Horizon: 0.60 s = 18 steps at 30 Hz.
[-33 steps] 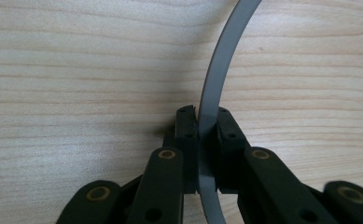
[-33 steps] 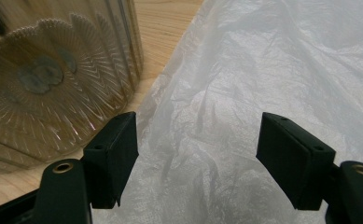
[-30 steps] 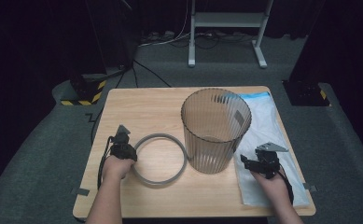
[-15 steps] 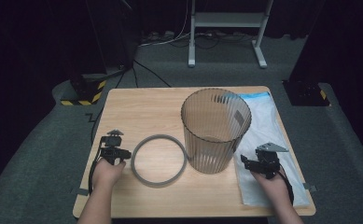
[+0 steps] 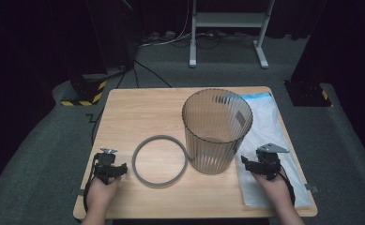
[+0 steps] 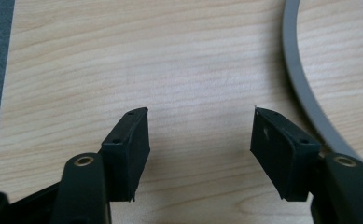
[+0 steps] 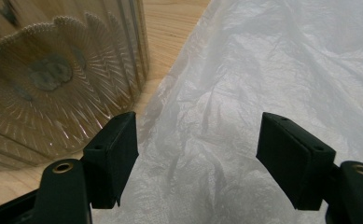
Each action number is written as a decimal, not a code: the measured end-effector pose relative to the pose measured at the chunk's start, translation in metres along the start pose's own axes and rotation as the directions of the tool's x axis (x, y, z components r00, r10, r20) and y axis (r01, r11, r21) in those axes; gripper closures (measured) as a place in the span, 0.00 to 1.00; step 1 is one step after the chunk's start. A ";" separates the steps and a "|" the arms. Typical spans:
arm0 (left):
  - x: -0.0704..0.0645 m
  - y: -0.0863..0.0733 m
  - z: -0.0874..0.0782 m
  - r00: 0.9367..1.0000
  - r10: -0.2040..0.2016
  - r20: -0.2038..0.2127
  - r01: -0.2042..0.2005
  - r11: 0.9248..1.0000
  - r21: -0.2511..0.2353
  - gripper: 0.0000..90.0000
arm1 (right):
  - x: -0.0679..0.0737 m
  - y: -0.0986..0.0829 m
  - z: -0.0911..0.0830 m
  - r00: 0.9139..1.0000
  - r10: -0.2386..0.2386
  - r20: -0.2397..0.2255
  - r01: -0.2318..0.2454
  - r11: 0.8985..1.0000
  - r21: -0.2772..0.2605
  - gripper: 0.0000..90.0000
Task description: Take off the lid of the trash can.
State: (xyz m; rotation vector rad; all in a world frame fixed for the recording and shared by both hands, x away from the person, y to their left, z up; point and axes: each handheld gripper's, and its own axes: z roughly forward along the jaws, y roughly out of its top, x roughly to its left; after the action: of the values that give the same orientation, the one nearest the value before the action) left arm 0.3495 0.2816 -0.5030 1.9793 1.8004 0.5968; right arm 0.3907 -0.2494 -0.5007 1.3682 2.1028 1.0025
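My left gripper [image 5: 109, 165] sits at the near left of the wooden table [image 5: 138, 112]; jaws spread wide, nothing between them but bare wood; the grey ring [image 5: 160, 161] lies flat just to its right, and in the left gripper view its curved band [image 6: 305, 93] passes close beside the right-hand jaw, though I cannot tell if they touch. My right gripper [image 5: 261, 165] rests at the near right, over the white plastic bag [image 5: 269, 131] spread flat along the table's right side; jaws equally wide apart, holding nothing; crumpled film [image 7: 244, 93] lies under and between them. The ribbed transparent bin [image 5: 216, 131] stands upright between ring and bag, just right of the ring, its base at the bag's left edge; in the right gripper view its ribbed wall [image 7: 53, 79] stands just left of the left-hand jaw. Grey carpet [image 5: 44, 154] surrounds the table; a metal stand [image 5: 227, 21] far behind.
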 end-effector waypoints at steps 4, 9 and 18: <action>0.000 -0.009 0.004 1.000 -0.016 0.018 0.017 0.998 -0.066 0.34 | -0.003 0.000 -0.001 1.000 0.000 0.005 0.000 1.000 0.002 0.32; 0.001 -0.018 0.011 0.999 -0.031 0.035 0.037 0.986 -0.164 0.24 | -0.004 0.001 -0.004 1.000 -0.004 0.018 0.004 1.000 -0.001 0.32; -0.002 -0.024 0.015 0.998 0.000 0.058 0.012 0.975 -0.221 0.14 | -0.003 -0.001 -0.004 0.999 0.009 0.041 -0.010 1.000 0.025 0.32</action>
State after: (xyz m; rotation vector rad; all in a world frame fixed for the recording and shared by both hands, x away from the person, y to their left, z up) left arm 0.3379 0.2815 -0.5294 1.8227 1.6284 0.6984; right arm 0.3886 -0.2533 -0.4988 1.3999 2.0879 0.9468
